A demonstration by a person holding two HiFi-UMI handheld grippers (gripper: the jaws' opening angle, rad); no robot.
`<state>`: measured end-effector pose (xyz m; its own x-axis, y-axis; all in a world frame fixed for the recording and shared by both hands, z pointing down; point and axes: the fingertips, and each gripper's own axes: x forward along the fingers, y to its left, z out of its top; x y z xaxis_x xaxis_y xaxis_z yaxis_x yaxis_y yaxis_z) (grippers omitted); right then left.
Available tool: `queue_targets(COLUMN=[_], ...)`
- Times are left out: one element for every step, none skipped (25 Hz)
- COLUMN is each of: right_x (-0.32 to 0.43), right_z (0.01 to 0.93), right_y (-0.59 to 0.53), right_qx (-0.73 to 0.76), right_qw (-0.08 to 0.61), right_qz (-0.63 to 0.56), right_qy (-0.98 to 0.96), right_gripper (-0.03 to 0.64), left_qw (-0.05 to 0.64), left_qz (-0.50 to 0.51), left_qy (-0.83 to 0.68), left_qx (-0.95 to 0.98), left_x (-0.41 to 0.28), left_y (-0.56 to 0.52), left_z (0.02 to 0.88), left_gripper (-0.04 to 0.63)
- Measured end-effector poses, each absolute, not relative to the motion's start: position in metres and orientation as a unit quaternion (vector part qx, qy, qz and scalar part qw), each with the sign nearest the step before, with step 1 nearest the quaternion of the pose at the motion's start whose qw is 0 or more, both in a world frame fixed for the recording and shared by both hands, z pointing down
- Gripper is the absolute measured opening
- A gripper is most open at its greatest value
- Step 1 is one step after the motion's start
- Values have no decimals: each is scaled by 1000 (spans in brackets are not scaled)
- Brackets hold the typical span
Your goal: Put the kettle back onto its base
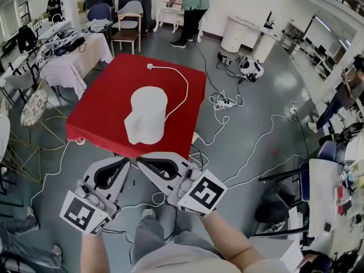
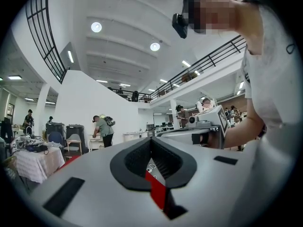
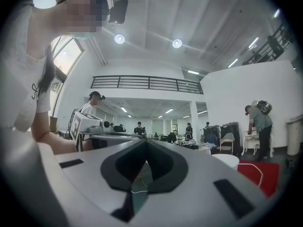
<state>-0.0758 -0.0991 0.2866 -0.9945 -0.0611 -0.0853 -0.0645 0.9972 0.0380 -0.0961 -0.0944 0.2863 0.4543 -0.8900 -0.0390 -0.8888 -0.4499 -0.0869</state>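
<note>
Left gripper and right gripper hang side by side close to the person's body, tips nearly touching and pointing level toward the red table. In each gripper's own view the two jaws meet at their tips with nothing between them, so both are closed and empty.

The kettle, a plain white body, stands upright near the middle of the table, ahead of both grippers and apart from them. A white cord loops from its right side to a plug lying near the far edge. From the head view no separate base can be told from the kettle: the lower part widens to the left, but whether that is a base, a spout or a handle is unclear. The right gripper view shows a white rounded top just beside the red cloth, probably the same kettle.

Judging from this, no grasp is in hand; whether the kettle already sits on its base cannot be settled. If it does not, the next move calls for spreading one gripper's jaws, reaching forward over the near table edge and closing on the handle.
</note>
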Motion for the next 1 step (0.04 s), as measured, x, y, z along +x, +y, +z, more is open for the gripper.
queue_targets(right_x=[-74], right_z=[286], right_y=[-98], right_qx=[-31], right_qw=[42], right_qz=[21], right_qy=[998], right_gripper=[8], left_qw=[48], left_qz=[-6], left_qy=[524], left_qx=[-851], left_x=[-95], left_y=[-94], left_z=[286], left_gripper=[9])
